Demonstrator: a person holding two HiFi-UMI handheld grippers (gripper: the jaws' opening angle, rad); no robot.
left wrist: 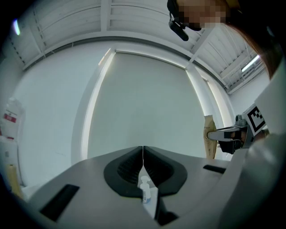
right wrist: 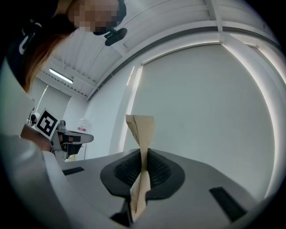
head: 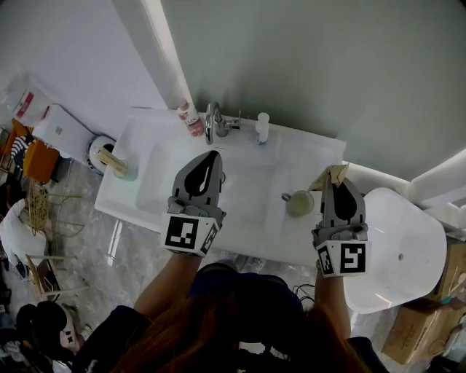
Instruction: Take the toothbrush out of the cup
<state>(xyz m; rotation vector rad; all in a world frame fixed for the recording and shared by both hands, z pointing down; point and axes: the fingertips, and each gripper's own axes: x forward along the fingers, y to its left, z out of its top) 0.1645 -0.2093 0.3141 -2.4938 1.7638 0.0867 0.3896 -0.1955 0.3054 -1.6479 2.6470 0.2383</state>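
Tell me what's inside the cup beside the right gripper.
Seen from above, the cup has a pale inside that looks empty; nothing stands in it. Its right rim may be hidden by the right gripper, which is shut on a paper-wrapped toothbrush outside the cup.

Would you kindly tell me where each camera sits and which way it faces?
Head view: on the person's head, facing steeply down at the sink; both arms, the left gripper and the right gripper show.
Left gripper view: on the left gripper, facing along its shut fingers at the wall; the person's head shows above.
Right gripper view: on the right gripper, along fingers clamped on a brown paper packet, same wall.
Shared: each gripper view shows the other gripper.
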